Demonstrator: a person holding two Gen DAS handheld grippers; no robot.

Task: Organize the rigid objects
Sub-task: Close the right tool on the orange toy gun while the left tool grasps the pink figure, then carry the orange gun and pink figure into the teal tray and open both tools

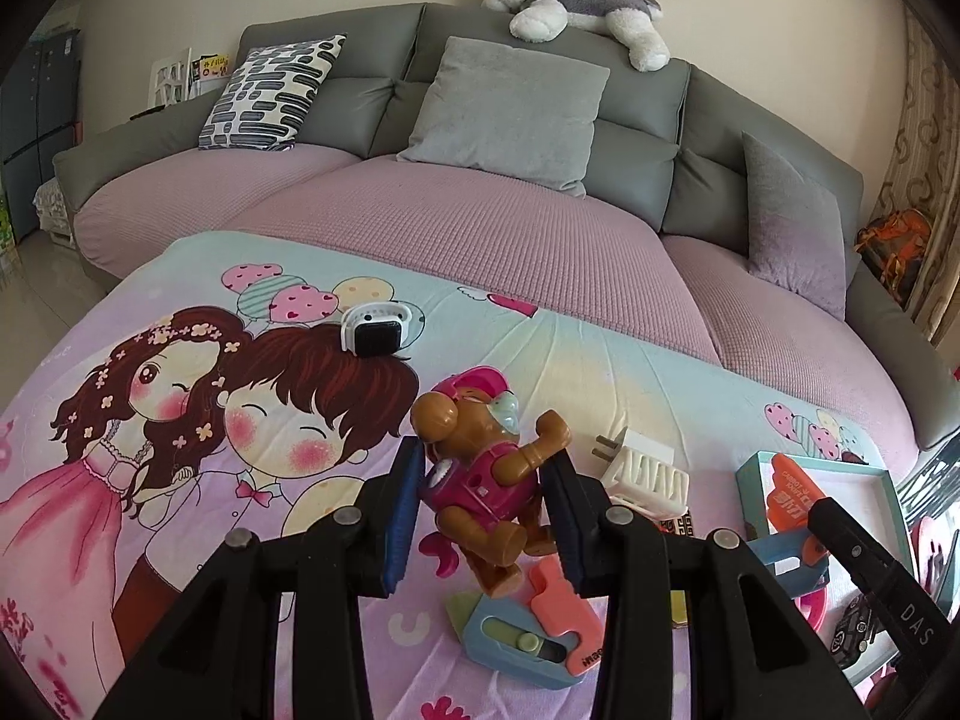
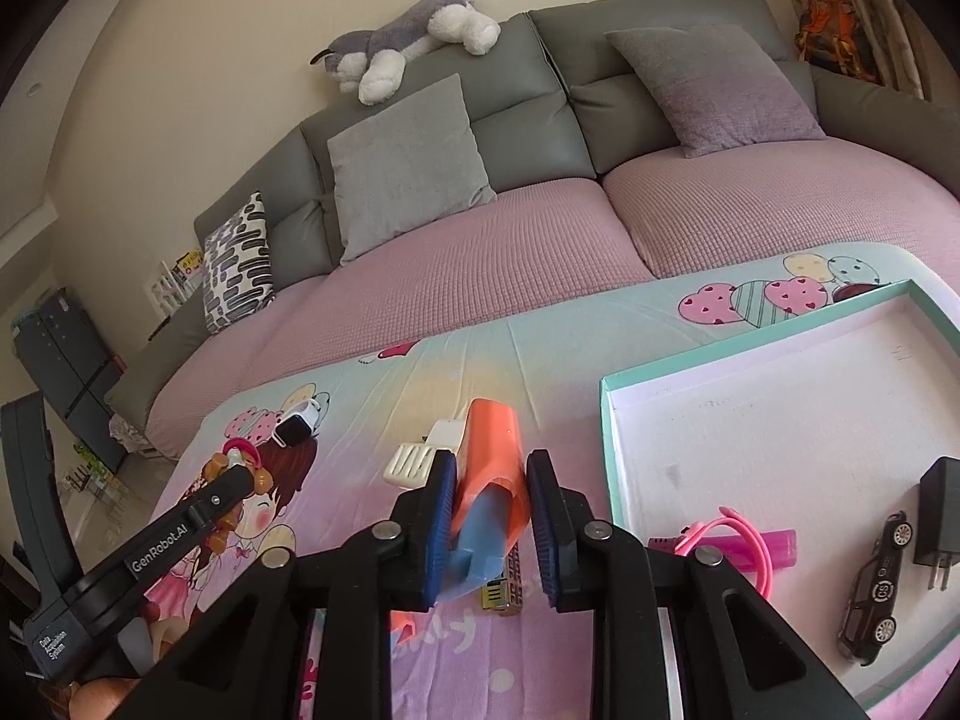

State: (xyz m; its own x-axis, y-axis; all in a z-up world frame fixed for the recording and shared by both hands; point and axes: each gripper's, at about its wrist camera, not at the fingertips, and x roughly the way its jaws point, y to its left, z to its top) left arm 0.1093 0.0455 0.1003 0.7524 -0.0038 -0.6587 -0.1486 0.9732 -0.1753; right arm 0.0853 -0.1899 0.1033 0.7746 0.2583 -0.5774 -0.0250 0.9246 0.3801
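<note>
My left gripper [image 1: 483, 501] is shut on a brown toy dog in a pink outfit [image 1: 480, 468], held above the cartoon sheet. My right gripper [image 2: 491, 519] is shut on an orange and blue toy [image 2: 489, 486], just left of the teal-rimmed tray [image 2: 606, 420]. In the left wrist view the same toy [image 1: 792, 516] and the right gripper's arm show by the tray [image 1: 750, 468]. The tray holds a black toy car [image 2: 876, 588], a black charger [image 2: 939, 516], a pink band [image 2: 750, 546] and a magenta tube [image 2: 774, 543].
On the sheet lie a white plug adapter [image 1: 645, 468], a white smartwatch [image 1: 375, 333], a blue utility knife [image 1: 510, 639], a pink puzzle-shaped piece [image 1: 561, 612] and a small patterned box [image 2: 507, 588]. A grey sofa with cushions [image 1: 510, 102] stands behind.
</note>
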